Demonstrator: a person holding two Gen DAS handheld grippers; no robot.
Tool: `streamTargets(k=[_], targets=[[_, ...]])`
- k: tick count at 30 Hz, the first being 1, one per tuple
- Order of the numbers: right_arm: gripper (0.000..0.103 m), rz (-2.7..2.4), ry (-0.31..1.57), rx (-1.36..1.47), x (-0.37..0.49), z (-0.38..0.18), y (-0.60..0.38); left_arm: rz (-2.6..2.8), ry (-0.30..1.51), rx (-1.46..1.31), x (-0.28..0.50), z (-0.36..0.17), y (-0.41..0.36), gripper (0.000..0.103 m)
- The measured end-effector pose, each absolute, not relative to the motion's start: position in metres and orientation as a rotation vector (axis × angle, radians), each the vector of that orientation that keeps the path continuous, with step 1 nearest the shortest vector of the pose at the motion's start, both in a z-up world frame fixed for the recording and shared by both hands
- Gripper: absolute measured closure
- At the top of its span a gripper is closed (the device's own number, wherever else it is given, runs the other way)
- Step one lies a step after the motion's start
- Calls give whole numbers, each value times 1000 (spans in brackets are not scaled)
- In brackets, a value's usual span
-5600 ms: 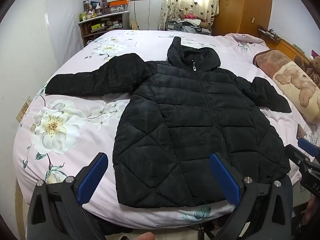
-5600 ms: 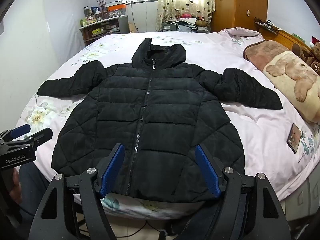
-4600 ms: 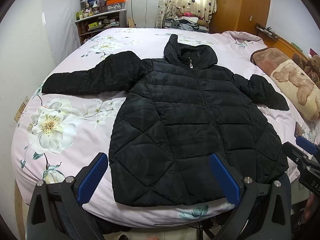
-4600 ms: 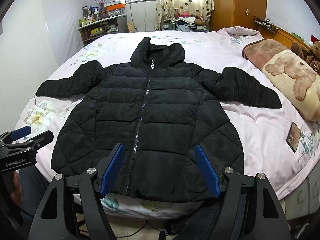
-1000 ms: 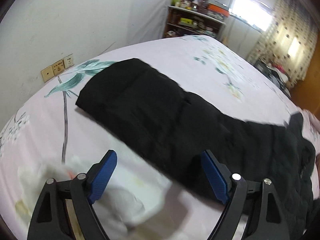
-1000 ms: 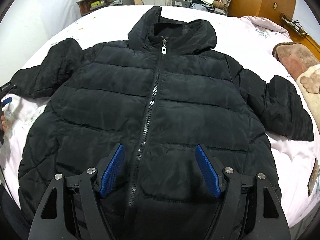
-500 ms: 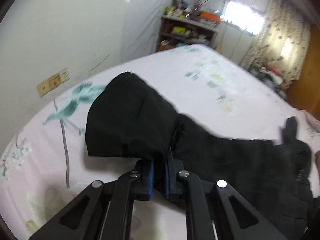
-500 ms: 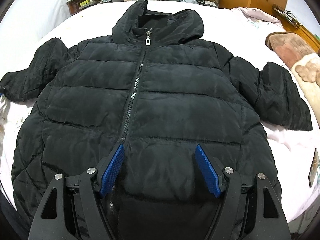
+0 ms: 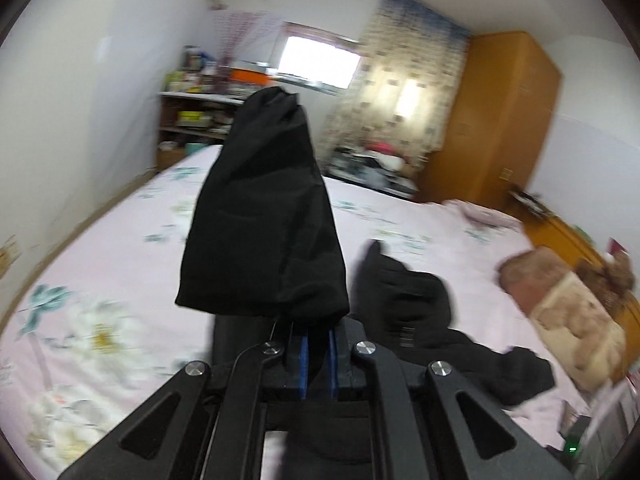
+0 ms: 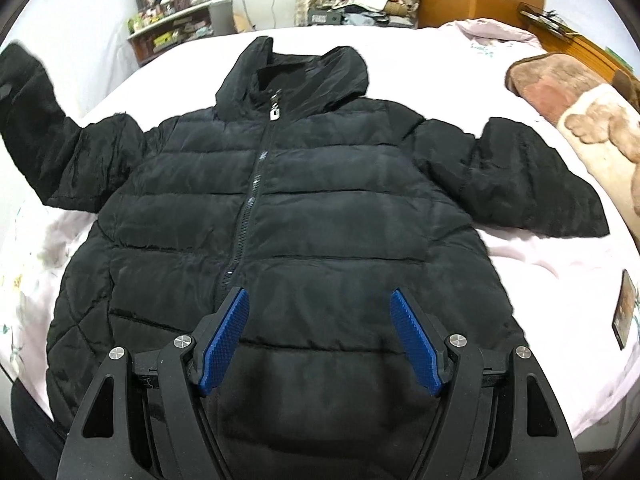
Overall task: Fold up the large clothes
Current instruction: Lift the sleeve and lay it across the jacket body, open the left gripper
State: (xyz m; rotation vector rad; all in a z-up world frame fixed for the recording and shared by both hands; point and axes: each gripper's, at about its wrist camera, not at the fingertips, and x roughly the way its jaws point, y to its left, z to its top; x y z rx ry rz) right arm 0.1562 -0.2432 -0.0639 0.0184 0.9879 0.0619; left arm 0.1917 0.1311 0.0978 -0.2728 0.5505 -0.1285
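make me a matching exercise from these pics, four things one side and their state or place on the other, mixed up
Column 1
1. left sleeve
2. right sleeve
3. right hand-held gripper
4. left hand-held gripper

Column 2
a. open above the jacket front
b. lying flat on the bed
c. lifted up off the bed
d. shut on fabric

Pairs: 1-c, 2-b, 3-a, 4-d

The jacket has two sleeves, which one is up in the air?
The sleeve pinched in the left claw is lifted. The other sleeve lies flat on the bed.
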Motion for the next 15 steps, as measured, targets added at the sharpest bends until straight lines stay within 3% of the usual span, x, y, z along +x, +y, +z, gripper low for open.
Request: streamTargets(k=[8, 15], targets=[[30, 5, 951, 75, 143, -53, -284, -362, 625, -283, 222, 88, 14, 96], [30, -54, 971, 109, 148, -67, -318, -530, 756, -309, 245, 25, -69, 96]])
